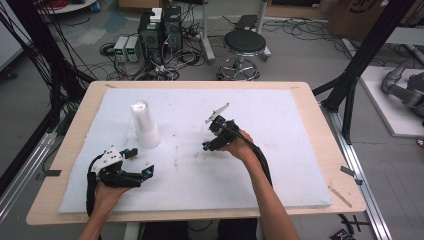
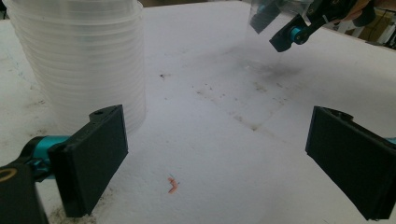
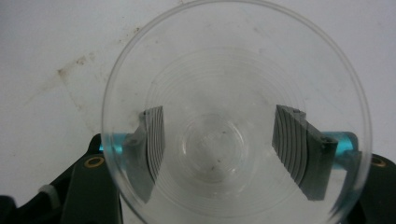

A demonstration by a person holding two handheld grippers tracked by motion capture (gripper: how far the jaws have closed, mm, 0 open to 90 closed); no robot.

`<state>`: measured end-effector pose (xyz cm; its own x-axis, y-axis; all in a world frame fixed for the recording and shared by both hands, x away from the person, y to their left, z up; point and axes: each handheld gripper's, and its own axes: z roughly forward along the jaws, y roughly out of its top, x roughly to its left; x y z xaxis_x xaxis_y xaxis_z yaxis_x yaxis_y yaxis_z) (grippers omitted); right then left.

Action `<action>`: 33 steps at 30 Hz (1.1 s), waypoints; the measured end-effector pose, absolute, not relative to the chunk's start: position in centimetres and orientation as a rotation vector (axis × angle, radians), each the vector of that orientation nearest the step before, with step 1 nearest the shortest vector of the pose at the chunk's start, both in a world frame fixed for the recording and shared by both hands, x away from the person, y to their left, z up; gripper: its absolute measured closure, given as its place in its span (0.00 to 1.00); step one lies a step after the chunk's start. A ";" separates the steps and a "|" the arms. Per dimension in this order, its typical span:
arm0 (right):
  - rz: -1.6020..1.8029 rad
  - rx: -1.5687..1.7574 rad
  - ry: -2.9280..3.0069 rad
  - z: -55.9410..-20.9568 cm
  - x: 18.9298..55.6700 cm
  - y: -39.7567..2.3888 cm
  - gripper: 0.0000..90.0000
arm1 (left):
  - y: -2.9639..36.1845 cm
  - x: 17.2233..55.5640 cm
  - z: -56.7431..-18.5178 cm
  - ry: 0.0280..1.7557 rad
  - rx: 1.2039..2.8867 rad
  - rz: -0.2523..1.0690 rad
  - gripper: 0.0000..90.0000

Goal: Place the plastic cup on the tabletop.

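A tall stack of clear plastic cups stands upside down on the white foam board, at its left. In the left gripper view the stack rises just beyond the left jaw. My left gripper rests low near the board's front left, open, with bare board between its jaws. My right gripper hovers over the board's middle, shut on a single clear cup. Its jaws press the cup's lower part from both sides, and the mouth faces the camera. The left gripper view shows that cup held above the board.
The foam board lies on a wooden table. A small orange scrap and dark smudges mark the board. Beyond the table's far edge stand a stool, computer boxes and loose cables. Black frame posts flank both sides.
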<state>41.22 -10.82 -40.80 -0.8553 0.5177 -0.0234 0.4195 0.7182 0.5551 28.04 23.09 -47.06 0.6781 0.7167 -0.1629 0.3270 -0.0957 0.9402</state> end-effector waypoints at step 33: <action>1.067 0.862 2.545 -40.9 37.0 -16.4 0.22 | 22.9 28.2 -47.0 0.847 1.720 0.399 0.06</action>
<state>37.02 -16.38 -40.90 -0.7937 0.6083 -0.0016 0.4252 0.5566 0.7137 28.18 22.89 -47.03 0.6854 0.7118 -0.1537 0.3347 -0.1205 0.9346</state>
